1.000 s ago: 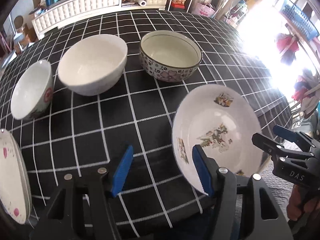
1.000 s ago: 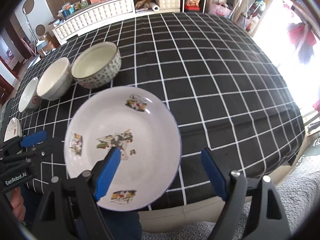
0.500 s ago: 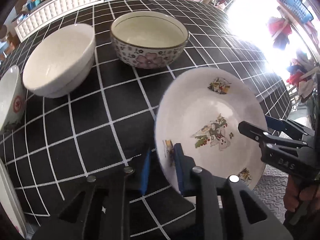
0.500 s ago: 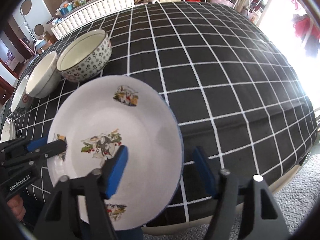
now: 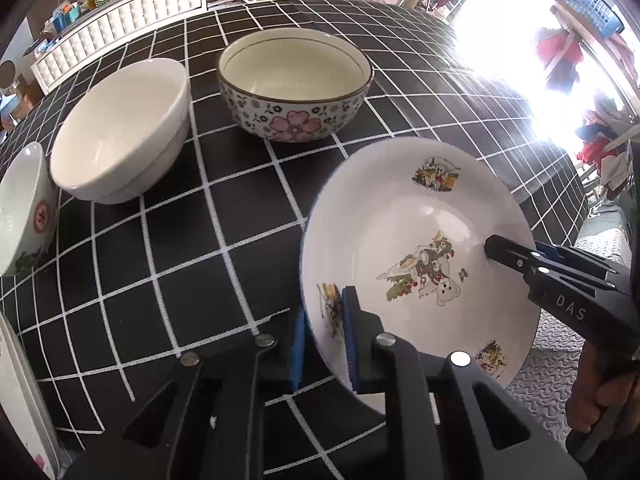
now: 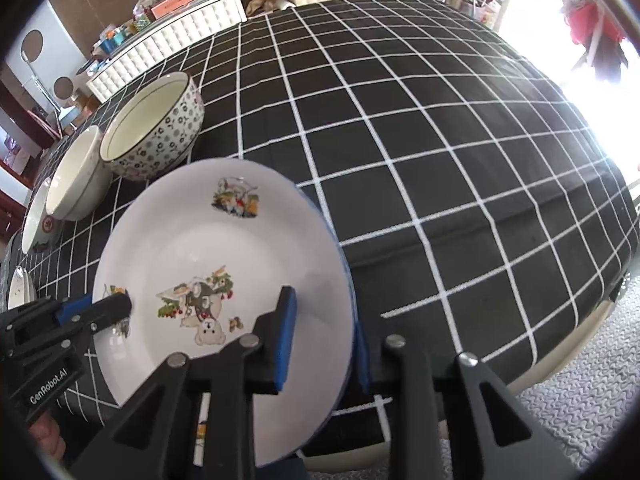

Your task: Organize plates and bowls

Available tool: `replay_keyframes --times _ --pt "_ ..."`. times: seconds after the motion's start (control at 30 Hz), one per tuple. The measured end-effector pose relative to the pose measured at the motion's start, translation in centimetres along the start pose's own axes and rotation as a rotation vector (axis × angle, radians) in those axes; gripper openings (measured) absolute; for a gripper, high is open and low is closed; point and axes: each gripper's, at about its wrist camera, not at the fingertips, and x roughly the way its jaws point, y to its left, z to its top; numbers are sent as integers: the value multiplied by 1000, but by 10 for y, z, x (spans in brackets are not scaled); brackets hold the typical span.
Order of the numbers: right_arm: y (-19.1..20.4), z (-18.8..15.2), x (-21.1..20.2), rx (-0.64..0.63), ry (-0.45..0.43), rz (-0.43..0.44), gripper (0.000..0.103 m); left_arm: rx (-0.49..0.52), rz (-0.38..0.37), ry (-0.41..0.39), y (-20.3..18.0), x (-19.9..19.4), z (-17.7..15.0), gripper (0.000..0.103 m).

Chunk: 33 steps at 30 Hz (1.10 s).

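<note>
A white deep plate [image 5: 416, 248] with cartoon prints lies near the front edge of the table, partly over that edge. My left gripper [image 5: 323, 340] has its blue pads either side of the plate's left rim. Its jaws are closing and pinch the rim. My right gripper [image 6: 324, 344] straddles the plate's right rim [image 6: 344, 280], one pad inside the plate and one outside. Those jaws are closing too, and white plate still shows between the inner pad and the rim. Each gripper appears in the other's view: right gripper [image 5: 496, 246], left gripper [image 6: 120, 306].
A flower-patterned bowl [image 5: 295, 88], a plain white bowl [image 5: 120, 132] and a small bowl with a red mark [image 5: 24, 208] stand in a row behind the plate. Another plate [image 5: 20, 408] pokes in at the far left. The black checked tablecloth [image 6: 440, 160] drops off at the front.
Both pairs of jaws have narrowed a lot. The left gripper slid right and down until its pads came together on the plate's left rim. The right gripper's pads drew in around the right rim.
</note>
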Motion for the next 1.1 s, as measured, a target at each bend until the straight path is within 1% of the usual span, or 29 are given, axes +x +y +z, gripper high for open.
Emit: replay_keyframes --times 0.17,0.27,0.37,0.43,0.5,0.63,0.77,0.93,1.1 --pt "12 -1 -7 -7 -13 33 26 -37 -3 -14 18 -17 -9 14" --pt "35 -2 -10 -41 -16 61 25 -71 12 -25 35 -29 -19 14" --pt "53 -6 -13 -57 -11 106 23 -134 18 -38 62 -44 -30 13" --pt "70 -8 -16 -75 -10 137 22 -182 16 -50 83 -56 -39 13" --pt "85 -11 -17 -97 -16 156 22 -204 22 -61 98 -68 -48 12" --pt "124 -18 -21 -142 -19 206 21 -251 65 -85 128 -96 -69 12" --pt "169 -19 -20 -197 -10 252 21 -290 105 -115 157 -123 -85 12" --pt "216 -20 -21 -283 -8 271 21 -350 142 -141 197 -151 -107 12" --pt "248 -22 -13 -329 8 297 21 -410 163 -161 231 -169 -129 12"
